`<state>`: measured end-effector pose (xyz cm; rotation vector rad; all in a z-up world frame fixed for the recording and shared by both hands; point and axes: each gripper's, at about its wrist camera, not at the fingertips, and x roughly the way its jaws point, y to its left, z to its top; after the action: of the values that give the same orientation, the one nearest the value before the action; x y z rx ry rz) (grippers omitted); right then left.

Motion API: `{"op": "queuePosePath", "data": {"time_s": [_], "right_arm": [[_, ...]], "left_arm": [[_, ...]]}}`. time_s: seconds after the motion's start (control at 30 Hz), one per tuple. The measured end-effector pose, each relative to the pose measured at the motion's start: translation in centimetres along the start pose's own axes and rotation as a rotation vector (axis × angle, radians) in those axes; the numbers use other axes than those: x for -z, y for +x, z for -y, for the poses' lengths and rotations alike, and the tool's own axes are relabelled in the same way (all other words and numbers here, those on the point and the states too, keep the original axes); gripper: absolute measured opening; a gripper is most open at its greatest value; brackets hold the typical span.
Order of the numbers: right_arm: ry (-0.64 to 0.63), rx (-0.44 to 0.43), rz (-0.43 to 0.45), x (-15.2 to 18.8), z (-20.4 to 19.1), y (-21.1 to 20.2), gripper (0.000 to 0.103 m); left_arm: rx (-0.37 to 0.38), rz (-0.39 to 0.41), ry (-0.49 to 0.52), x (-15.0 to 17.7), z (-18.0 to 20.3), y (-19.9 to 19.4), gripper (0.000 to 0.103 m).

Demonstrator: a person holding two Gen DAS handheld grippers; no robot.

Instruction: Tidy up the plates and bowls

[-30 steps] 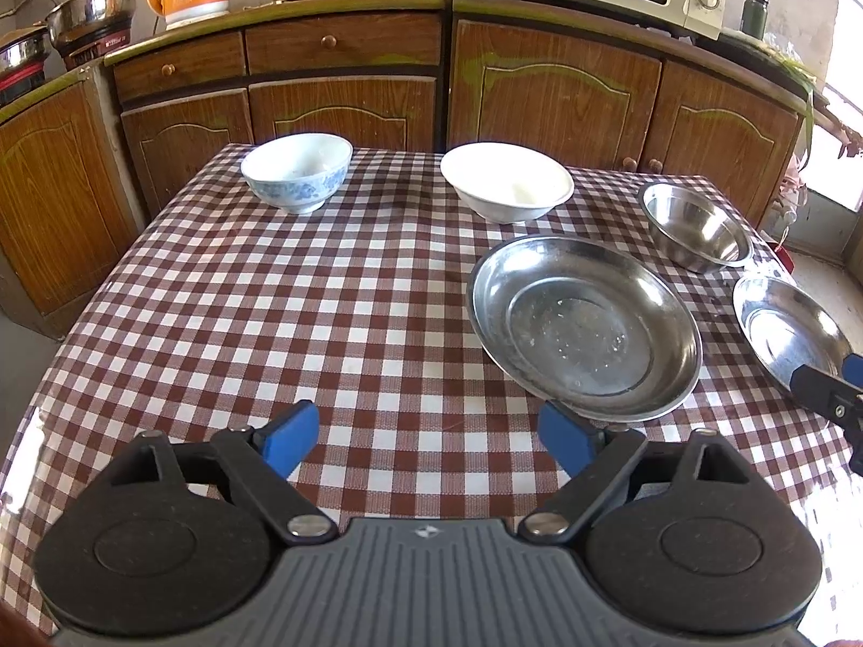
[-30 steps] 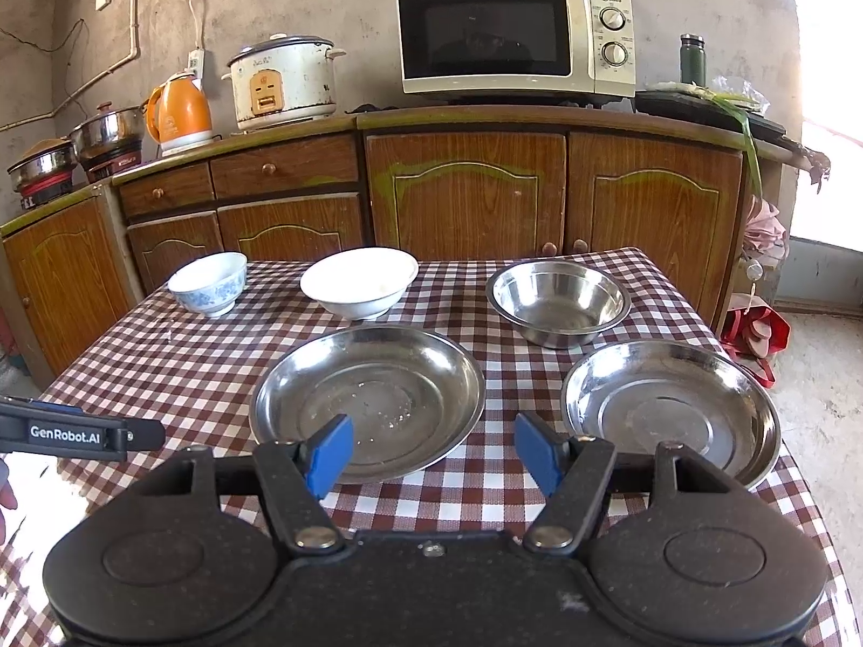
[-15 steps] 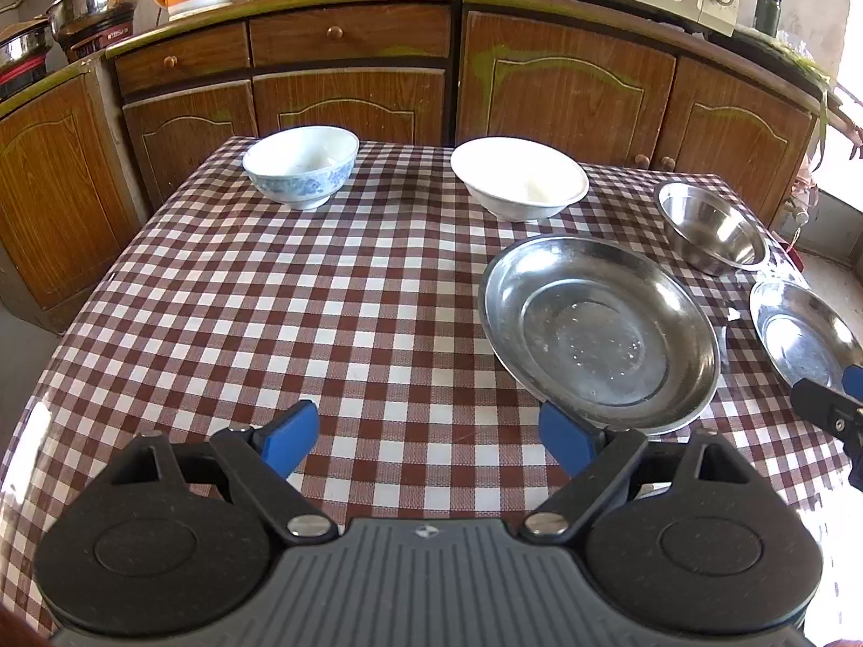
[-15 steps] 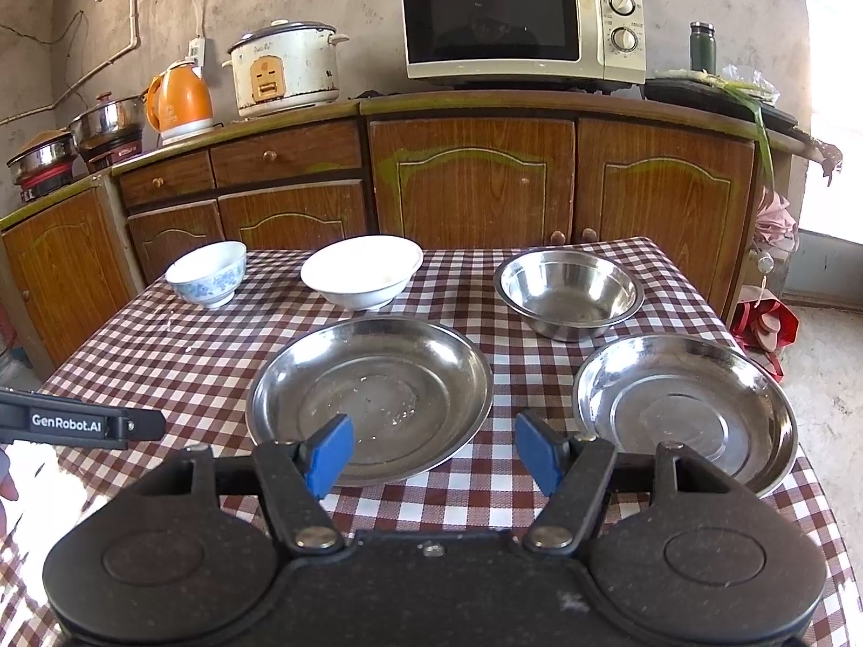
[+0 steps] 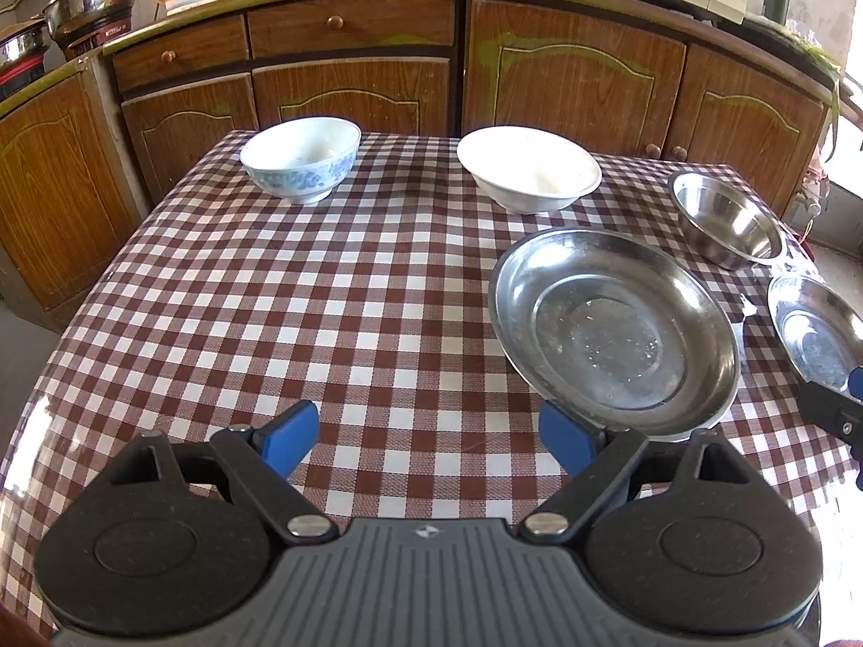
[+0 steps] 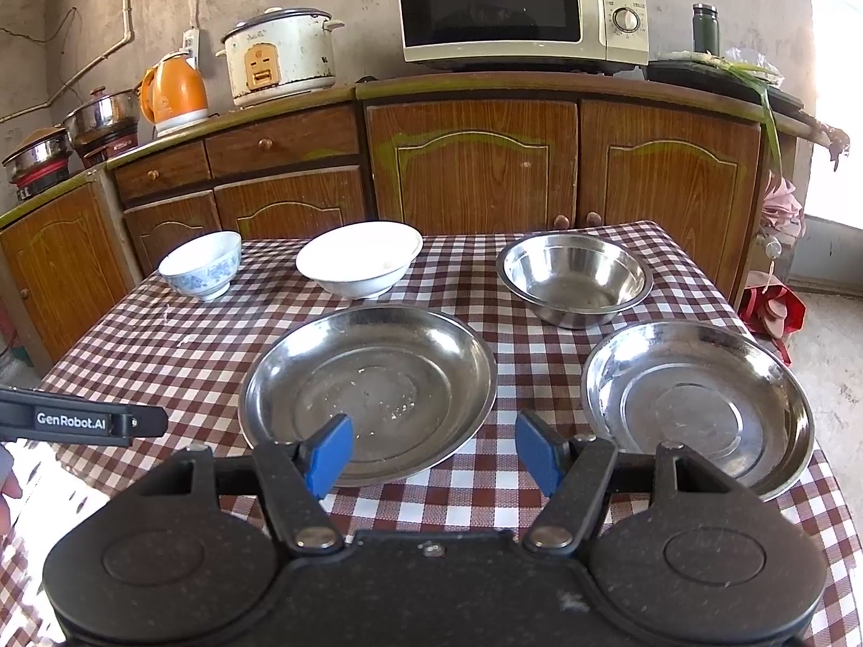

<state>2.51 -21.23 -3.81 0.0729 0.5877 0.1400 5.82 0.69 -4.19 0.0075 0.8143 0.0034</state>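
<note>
On the checked tablecloth (image 5: 323,296) stand a blue-patterned bowl (image 5: 301,164) (image 6: 200,264), a white bowl (image 5: 528,168) (image 6: 360,257), a steel bowl (image 5: 725,226) (image 6: 574,277), a large steel plate (image 5: 612,323) (image 6: 372,383) and a second steel plate (image 5: 814,331) (image 6: 696,404). My left gripper (image 5: 429,436) hovers open over bare cloth, its right finger near the large plate's front rim. My right gripper (image 6: 431,450) is open above the large plate's near rim, holding nothing. Part of the left gripper (image 6: 81,420) shows at the left edge of the right wrist view.
Wooden cabinets (image 6: 474,162) run behind the table. On the counter stand a microwave (image 6: 520,5), a rice cooker (image 6: 280,54), an orange kettle (image 6: 175,89) and pots (image 6: 100,118). A red bag (image 6: 774,307) lies on the floor at right.
Both views shifted slightly; the dishes sit a little lower and closer in the frames. Nothing on the table moved, and both grippers stayed open.
</note>
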Motion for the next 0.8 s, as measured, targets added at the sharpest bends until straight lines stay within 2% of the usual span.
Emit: {"op": "queuePosePath", "data": {"time_s": [0.8], "right_arm": [[0.022, 0.026, -0.051, -0.1, 1.8, 3.0, 0.079]], "left_arm": [[-0.023, -0.023, 0.038, -0.8, 0.8, 2.6, 0.092]]}}
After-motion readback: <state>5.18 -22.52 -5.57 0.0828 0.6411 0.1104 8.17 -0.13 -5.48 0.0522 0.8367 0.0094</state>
